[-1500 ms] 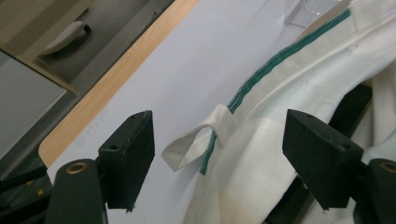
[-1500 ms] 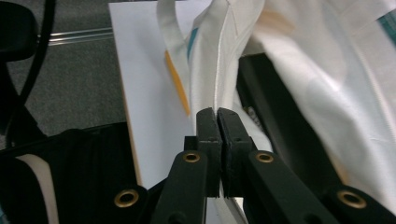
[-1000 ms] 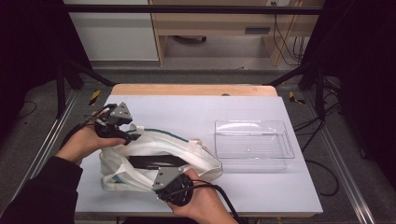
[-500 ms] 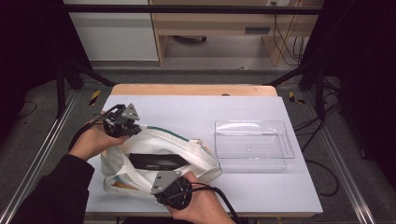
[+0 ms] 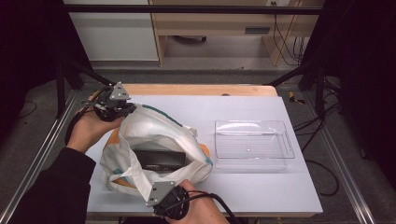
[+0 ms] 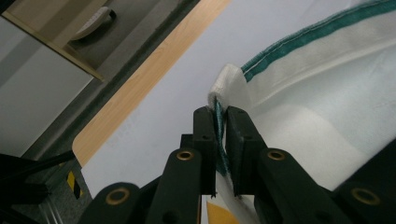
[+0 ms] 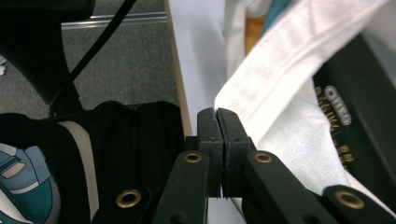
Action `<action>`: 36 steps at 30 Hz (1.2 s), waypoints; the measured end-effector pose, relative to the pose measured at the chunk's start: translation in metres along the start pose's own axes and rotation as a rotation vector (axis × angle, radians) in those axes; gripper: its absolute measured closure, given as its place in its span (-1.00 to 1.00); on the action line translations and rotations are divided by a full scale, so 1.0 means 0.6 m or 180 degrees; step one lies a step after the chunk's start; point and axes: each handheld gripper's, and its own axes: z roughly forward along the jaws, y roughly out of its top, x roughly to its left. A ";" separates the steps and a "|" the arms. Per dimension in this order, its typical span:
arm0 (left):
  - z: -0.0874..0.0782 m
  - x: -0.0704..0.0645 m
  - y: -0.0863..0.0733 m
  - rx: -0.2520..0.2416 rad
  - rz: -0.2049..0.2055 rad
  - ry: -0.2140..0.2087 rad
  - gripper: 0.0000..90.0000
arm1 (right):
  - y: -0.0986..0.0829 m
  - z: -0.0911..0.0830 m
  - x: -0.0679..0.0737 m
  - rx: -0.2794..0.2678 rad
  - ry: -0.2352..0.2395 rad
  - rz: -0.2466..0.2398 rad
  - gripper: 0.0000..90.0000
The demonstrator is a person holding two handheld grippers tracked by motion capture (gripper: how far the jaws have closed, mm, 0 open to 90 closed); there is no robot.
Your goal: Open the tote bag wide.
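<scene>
A white cloth bag (image 5: 154,135) with green trim and an orange print lies on the left half of the table, its mouth held wide. Inside it rests a flat black box (image 5: 159,159). My left gripper (image 5: 122,108) is at the bag's far left corner. In the left gripper view this gripper (image 6: 217,116) is shut on the green-trimmed rim of the bag (image 6: 317,107). My right gripper (image 5: 156,189) is at the table's near edge, holding the near rim. In the right gripper view the gripper (image 7: 217,116) is shut on the white hem of the bag (image 7: 280,93), beside the black box (image 7: 359,93) with its gold lettering.
A clear plastic tray (image 5: 254,144) stands to the right of the bag. The white table top (image 5: 243,107) has a wooden far edge (image 5: 196,89). Metal rails run along both sides, and cables lie on the floor at the right.
My left gripper has moved up and away with the bag's far rim. The bag's mouth now stands wider and taller, and the black box shows more plainly. The right gripper has barely moved.
</scene>
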 end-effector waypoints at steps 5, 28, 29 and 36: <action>0.042 0.004 -0.006 -0.0023 -0.0098 0.0013 0.85 | -0.011 0.011 -0.008 -0.0004 0.0002 0.0075 0.99; 0.126 -0.029 -0.046 -0.0008 -0.0187 -0.0130 0.84 | -0.050 0.043 -0.024 0.0004 0.0169 0.0314 0.81; 0.122 -0.032 -0.046 -0.0019 -0.0156 -0.0135 0.79 | -0.049 0.041 -0.025 -0.0005 0.0158 0.0343 0.73; 0.074 -0.049 -0.047 -0.0255 -0.0142 -0.0061 0.37 | -0.032 0.004 -0.039 -0.0115 0.0010 0.0346 0.31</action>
